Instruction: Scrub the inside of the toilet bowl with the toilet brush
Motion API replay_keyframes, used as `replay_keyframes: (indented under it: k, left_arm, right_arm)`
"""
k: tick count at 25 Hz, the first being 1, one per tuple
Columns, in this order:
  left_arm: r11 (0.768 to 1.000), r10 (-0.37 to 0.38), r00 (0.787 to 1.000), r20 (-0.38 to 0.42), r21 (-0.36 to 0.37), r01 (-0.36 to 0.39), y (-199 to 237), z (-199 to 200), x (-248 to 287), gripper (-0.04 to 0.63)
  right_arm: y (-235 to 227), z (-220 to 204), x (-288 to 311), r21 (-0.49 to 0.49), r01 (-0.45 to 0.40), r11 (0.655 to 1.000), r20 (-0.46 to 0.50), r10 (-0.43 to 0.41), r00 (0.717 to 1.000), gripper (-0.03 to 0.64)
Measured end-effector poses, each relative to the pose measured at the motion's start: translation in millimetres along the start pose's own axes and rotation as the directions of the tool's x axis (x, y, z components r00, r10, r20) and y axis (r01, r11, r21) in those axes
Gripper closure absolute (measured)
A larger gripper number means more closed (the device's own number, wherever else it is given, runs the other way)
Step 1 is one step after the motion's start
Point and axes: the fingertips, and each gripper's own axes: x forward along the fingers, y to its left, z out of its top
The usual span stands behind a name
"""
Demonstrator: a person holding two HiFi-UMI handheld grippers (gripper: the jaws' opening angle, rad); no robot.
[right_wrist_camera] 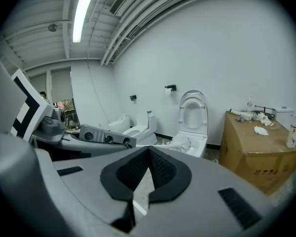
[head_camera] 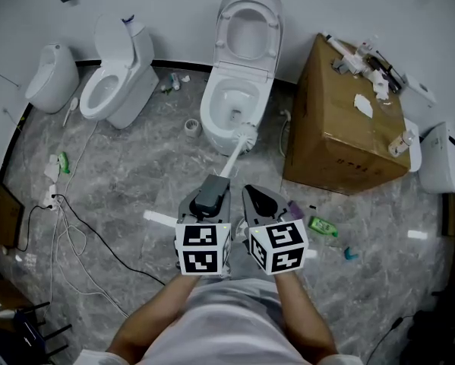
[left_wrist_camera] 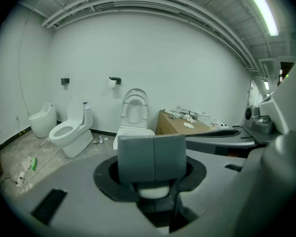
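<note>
- At lower centre of the head view, left gripper (head_camera: pixel 212 187), jaws clamped on the white handle of the toilet brush (head_camera: pixel 235 154).
- Same pinch plain in the left gripper view: both pads (left_wrist_camera: pixel 135 157) side by side and touching, white handle just below them.
- Brush shaft slanting up and right toward the toilet bowl (head_camera: pixel 214 109) at upper centre; bristle head at the bowl's front rim, seat and lid raised.
- Just right of the left gripper, right gripper (head_camera: pixel 250 192), jaws pressed together tip to tip on nothing.
- At right, 1 cardboard box (head_camera: pixel 341 128); at upper left, another toilet (head_camera: pixel 117 86); at left, cables (head_camera: pixel 67 234) on the floor.
</note>
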Motion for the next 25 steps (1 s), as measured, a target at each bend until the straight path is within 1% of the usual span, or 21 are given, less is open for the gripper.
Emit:
replay_keyframes:
  k: [6,10,18,25]
  left_arm:
    - [1.000,0.006,1.000,-0.023,0.004,-0.006,15,9,35,0.443]
    - [1.000,0.014,0.999,-0.045,0.006,-0.013,27,18,69,0.443]
    - [0.999,0.033,0.995,-0.098,-0.018,-0.035,48,40,139,0.443]
    - [0.999,0.045,0.989,-0.137,-0.009,-0.046,60,61,201,0.443]
  right_arm:
    - [-17,7,35,0.018,-0.008,1.000,-0.011,0.008,1.000,0.617]
    - [-38,16,66,0.027,-0.014,1.000,-0.022,0.015,1.000,0.617]
    - [-79,33,129,0.044,-0.040,0.998,-0.072,0.044,0.996,0.617]
    - [-118,46,178,0.068,-0.064,0.996,-0.099,0.070,0.993,0.617]
